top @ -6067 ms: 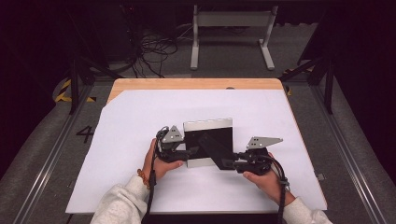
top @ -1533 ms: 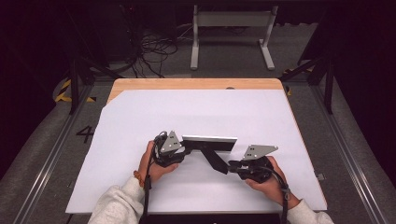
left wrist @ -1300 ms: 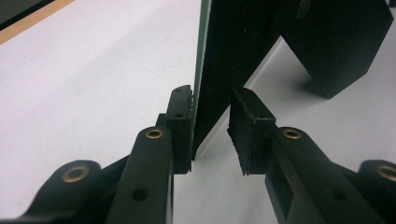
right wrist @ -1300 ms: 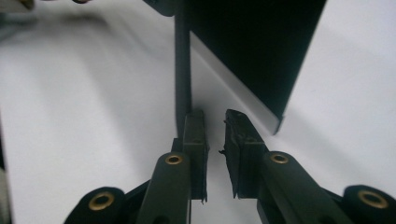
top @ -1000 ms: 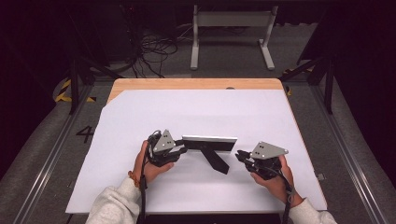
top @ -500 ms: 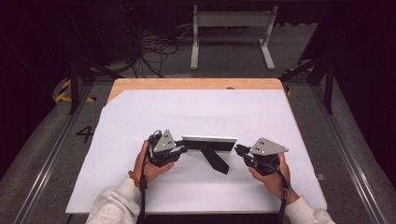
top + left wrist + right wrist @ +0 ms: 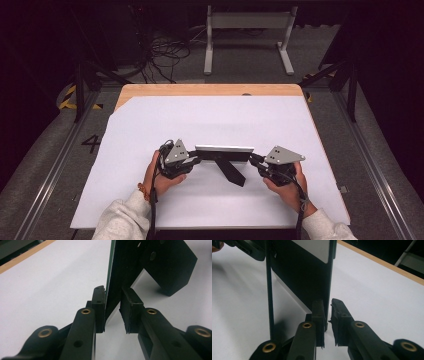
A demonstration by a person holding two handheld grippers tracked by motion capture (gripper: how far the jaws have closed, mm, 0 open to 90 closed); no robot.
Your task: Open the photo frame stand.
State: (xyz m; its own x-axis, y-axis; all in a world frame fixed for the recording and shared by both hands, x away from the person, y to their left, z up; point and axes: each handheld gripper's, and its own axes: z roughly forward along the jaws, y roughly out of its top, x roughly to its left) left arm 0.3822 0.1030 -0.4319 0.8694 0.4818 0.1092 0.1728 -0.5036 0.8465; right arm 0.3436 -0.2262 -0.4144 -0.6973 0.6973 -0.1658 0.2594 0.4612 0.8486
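A black picture frame (image 7: 224, 150) stands upright on the white table, propped by its black back stand (image 7: 231, 171). My left gripper (image 7: 192, 160) is at the frame's left end. In the left gripper view both pads of this gripper (image 7: 112, 292) press on the frame's edge (image 7: 127, 265). My right gripper (image 7: 254, 160) is at the frame's right end. In the right gripper view its jaws (image 7: 327, 301) straddle the frame's edge (image 7: 299, 277). One pad touches it, a thin gap shows at the other, and the jaws have just opened slightly.
A white sheet (image 7: 150, 125) covers the wooden table (image 7: 200, 90), whose bare strip shows along the far edge. Beyond it on the dark floor lie cables (image 7: 165, 50) and a grey stand's feet (image 7: 247, 35). Rails run along both sides of the table.
The frame, lying back with its face up six seconds ago, now stands upright. The right gripper left the stand and came up to the frame's right end. The left hand stayed put.
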